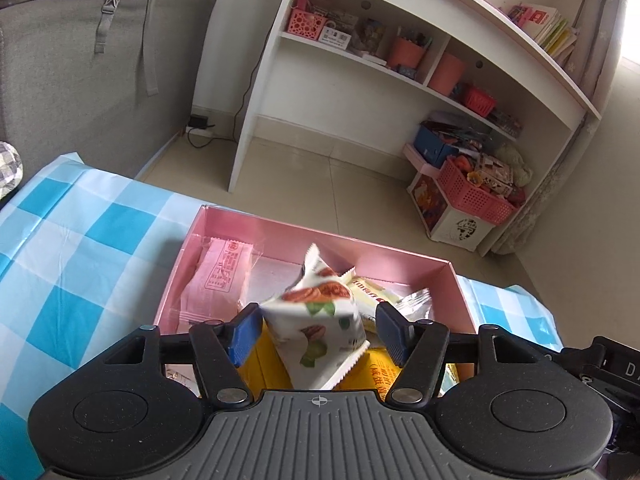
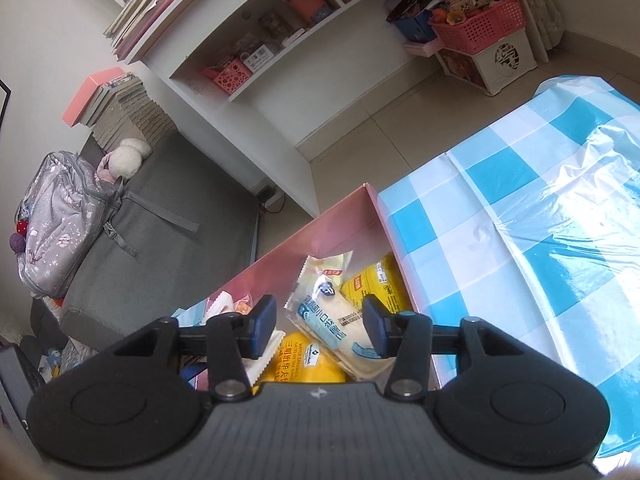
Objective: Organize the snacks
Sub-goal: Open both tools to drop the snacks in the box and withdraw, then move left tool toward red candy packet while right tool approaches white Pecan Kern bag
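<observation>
A pink box [image 1: 400, 249] sits on the blue-checked table and holds several snack packs. In the left wrist view my left gripper [image 1: 316, 330] is open over the box; a white pack printed with nuts [image 1: 320, 320] lies between the jaws, blurred, touching neither pad. A pink pack [image 1: 218, 280] lies at the box's left, yellow packs [image 1: 268, 364] underneath. In the right wrist view my right gripper [image 2: 318, 326] is open over the same box [image 2: 304, 236]; a pale bread pack with blue print [image 2: 332, 320] lies between the jaws on yellow packs [image 2: 372, 280].
The blue-and-white checked cloth [image 2: 520, 220] covers the table around the box. Beyond the table edge are a tiled floor, a white shelf unit [image 1: 400, 40] with baskets, a pink basket [image 1: 472, 192] on a stool, and a grey sofa [image 2: 160, 220] with a backpack.
</observation>
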A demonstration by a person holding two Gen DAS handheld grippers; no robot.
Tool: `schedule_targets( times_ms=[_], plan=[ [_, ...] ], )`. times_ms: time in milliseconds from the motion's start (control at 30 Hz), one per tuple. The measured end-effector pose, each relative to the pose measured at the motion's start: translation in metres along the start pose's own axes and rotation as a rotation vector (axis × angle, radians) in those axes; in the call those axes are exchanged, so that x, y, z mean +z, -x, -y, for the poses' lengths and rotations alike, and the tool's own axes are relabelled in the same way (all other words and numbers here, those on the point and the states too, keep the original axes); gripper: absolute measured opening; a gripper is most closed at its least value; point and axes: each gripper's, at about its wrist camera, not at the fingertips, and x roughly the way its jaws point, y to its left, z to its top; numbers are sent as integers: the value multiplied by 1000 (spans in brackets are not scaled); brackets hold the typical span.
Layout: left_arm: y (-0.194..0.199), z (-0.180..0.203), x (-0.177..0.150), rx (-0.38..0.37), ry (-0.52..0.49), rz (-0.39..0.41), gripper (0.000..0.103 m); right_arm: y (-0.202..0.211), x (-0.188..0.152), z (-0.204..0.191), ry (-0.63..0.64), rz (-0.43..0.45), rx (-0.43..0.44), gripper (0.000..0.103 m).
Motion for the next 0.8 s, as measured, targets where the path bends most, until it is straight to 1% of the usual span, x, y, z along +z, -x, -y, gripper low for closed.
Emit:
schedule_targets(
  times_ms=[33,67,167,233,333,467,533,800],
  plan=[
    [3,1,0,-9,-3,-1,68,1,0,0,2,-1,-4,55],
    [5,2,0,-10,-9,0,72,2,1,0,4,-2,-5,55],
    [16,8,-2,-2,-53,1,77,7,2,-1,11,-6,-8,60],
    [21,9,-5,4,-77,-15,78,12,3,-4,30,-4,-18,64],
    [31,8,-9,27,-93,-34,79,20,4,-11,91,-1,-59,73],
    [46,4,-13,43,-98,-51,82,33,4,-12,156,-10,-101,79],
    [54,3,-14,57,-112,-55,83,39,4,-11,168,-18,-107,86],
    [85,-6,-25,92,-134,-83,91,65,3,0,196,-34,-121,98]
  ],
)
